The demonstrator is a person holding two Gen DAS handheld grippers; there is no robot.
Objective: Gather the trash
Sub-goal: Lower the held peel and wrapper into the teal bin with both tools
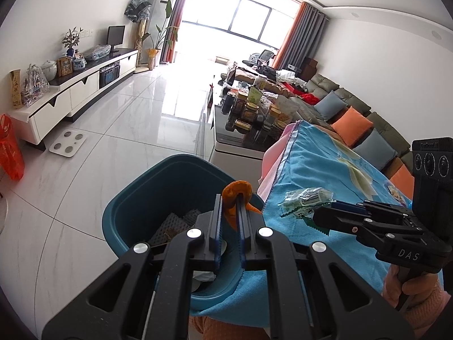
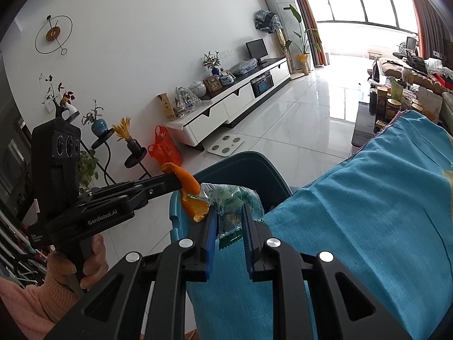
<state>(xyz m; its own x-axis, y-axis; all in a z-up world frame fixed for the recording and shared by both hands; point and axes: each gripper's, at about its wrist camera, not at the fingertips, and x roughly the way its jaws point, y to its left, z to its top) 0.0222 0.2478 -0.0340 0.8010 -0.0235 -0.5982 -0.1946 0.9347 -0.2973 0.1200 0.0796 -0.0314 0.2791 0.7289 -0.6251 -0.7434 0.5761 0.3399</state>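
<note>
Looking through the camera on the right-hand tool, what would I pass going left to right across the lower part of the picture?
The person's hand gripping the left gripper → the orange peel it pinches → the green plastic wrapper clamped in the right gripper → the blue cloth.

Two handheld grippers: the left gripper [image 1: 230,198] at lower centre of its own view, the right gripper [image 2: 230,206] at lower centre of its view. One orange peel [image 1: 236,195]. One crumpled green wrapper [image 1: 305,199], right of centre. One teal bin [image 1: 136,198], lower middle. One blue towel [image 1: 325,164] at right. One white bathroom scale [image 1: 68,143], left on the floor. One orange plastic bag [image 1: 10,150], far left edge.
</note>
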